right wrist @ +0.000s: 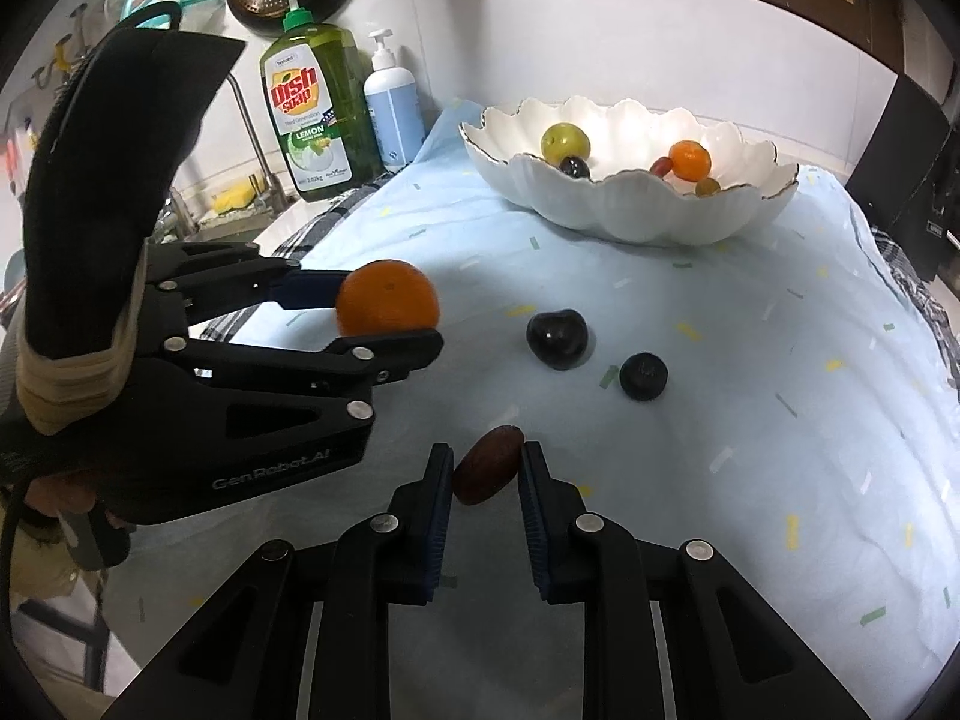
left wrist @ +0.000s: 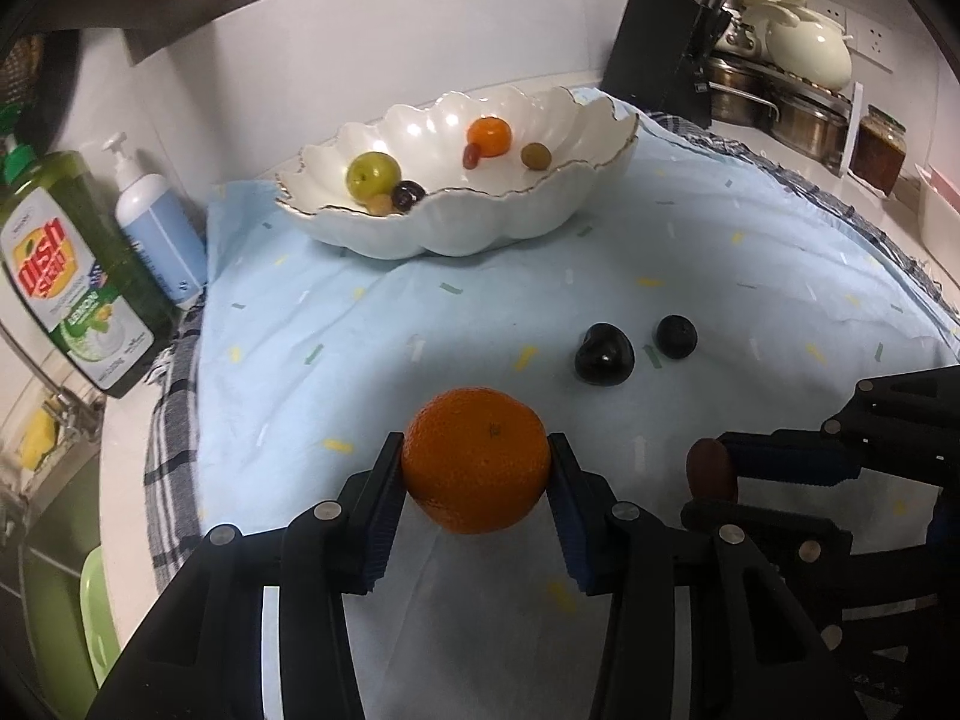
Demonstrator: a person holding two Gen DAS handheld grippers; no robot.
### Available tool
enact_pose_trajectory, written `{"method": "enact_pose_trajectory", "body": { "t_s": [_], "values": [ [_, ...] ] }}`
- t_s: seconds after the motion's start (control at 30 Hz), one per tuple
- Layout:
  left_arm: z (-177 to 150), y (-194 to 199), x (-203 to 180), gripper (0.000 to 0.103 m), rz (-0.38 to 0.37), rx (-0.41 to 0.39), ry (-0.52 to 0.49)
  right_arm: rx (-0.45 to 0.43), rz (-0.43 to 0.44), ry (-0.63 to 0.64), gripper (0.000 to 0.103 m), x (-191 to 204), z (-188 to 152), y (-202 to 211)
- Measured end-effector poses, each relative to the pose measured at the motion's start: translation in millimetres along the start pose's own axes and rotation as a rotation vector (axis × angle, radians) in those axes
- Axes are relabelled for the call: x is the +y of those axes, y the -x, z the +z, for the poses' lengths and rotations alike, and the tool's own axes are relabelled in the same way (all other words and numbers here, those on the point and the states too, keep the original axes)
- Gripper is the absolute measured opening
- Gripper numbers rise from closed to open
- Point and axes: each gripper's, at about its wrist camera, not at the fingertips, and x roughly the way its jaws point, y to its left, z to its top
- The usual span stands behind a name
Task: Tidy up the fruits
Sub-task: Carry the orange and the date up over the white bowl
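The left gripper [left wrist: 475, 471], marked "GenRobot.AI", is clamping an orange [left wrist: 476, 459] above the blue cloth [left wrist: 720, 252]. The right gripper [right wrist: 487, 471] is pinching a brown date [right wrist: 487, 473]. Two dark plums [right wrist: 557, 339] are lying between them and the scalloped bowl [right wrist: 630, 216]. A green bottle [right wrist: 312, 114] is showing "Dish soap" and "LEMON".

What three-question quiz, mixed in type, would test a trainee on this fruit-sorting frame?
1. True or false: the left tool grips an orange.
2. What does the right tool hold? A) a green fruit B) a brown oval fruit C) nothing
3. How many dark fruits lie loose on the blue cloth?

Key: 1 true. 2 B. 3 two: the larger dark fruit and the smaller dark fruit, both outside the white bowl.
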Motion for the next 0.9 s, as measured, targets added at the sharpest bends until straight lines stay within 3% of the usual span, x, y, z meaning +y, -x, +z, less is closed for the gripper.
{"method": "enact_pose_trajectory", "body": {
  "t_s": [0.4,0.9],
  "values": [
    [-0.1,24.9,2.9,0.045,0.026,-0.038,0.109,-0.041,-0.024,0.036,0.024,-0.6,8.7,20.2],
    [19.2,61.7,1.6,0.045,0.079,-0.140,0.213,-0.168,-0.036,0.058,0.024,-14.9,39.1,58.3]
  ]
}}
